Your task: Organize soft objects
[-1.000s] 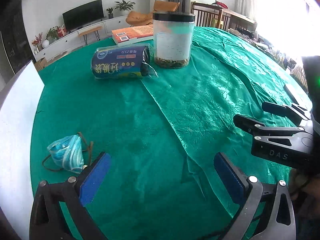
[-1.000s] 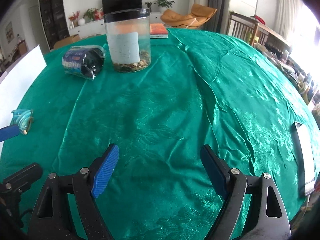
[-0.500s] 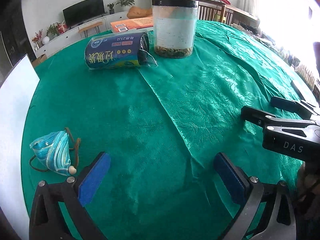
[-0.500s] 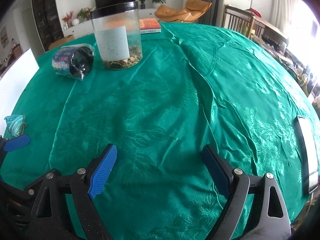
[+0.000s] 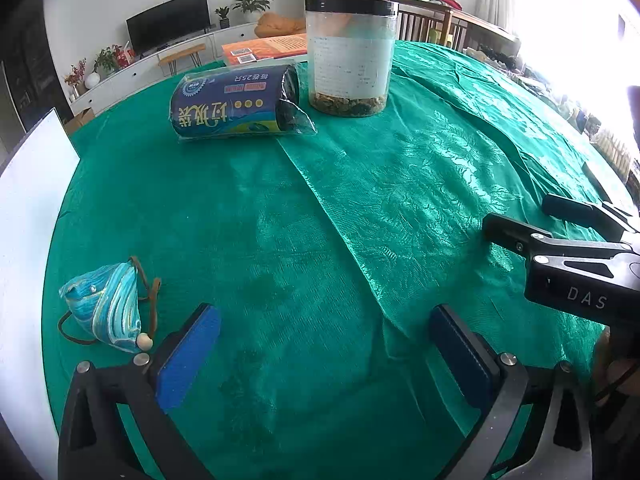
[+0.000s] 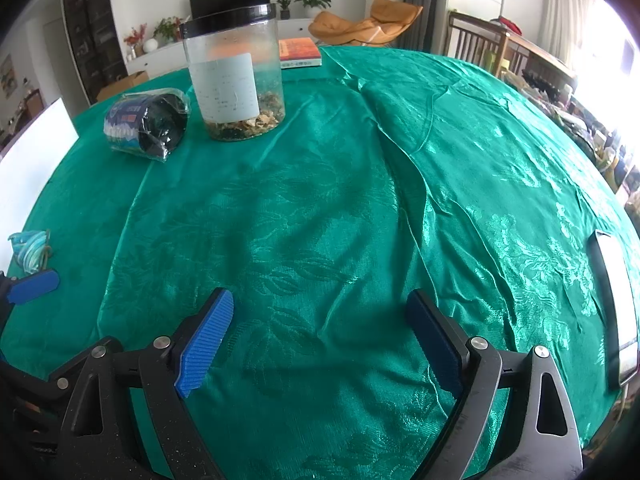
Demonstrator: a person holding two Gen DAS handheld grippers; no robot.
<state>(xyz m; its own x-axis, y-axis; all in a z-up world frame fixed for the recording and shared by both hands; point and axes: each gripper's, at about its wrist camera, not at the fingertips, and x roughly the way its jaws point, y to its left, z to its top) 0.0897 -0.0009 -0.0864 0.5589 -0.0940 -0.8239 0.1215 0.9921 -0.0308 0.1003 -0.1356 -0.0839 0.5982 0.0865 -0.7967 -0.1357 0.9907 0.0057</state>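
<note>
A small blue-striped fabric pouch (image 5: 106, 312) with a brown cord lies on the green tablecloth (image 5: 280, 240), just left of and beyond my left gripper's left pad. My left gripper (image 5: 324, 316) is open over bare cloth, holding nothing. A soft roll in a blue printed wrapper (image 5: 236, 106) lies on its side at the far side, beside a clear jar (image 5: 350, 54). In the right wrist view my right gripper (image 6: 320, 300) is opening its jaws over bare cloth with nothing between them. The pouch (image 6: 30, 250) and roll (image 6: 146, 124) sit far to its left.
An orange book (image 6: 300, 52) lies behind the jar (image 6: 236, 76). A phone (image 6: 614, 304) lies near the table's right edge. A white board (image 5: 28, 216) borders the left side. Folds run through the cloth. The right gripper (image 5: 560, 240) is at the right of the left wrist view.
My right gripper's jaws have spread a little wider. In the left wrist view the jar and roll loom slightly larger and the pouch has slid a bit left.
</note>
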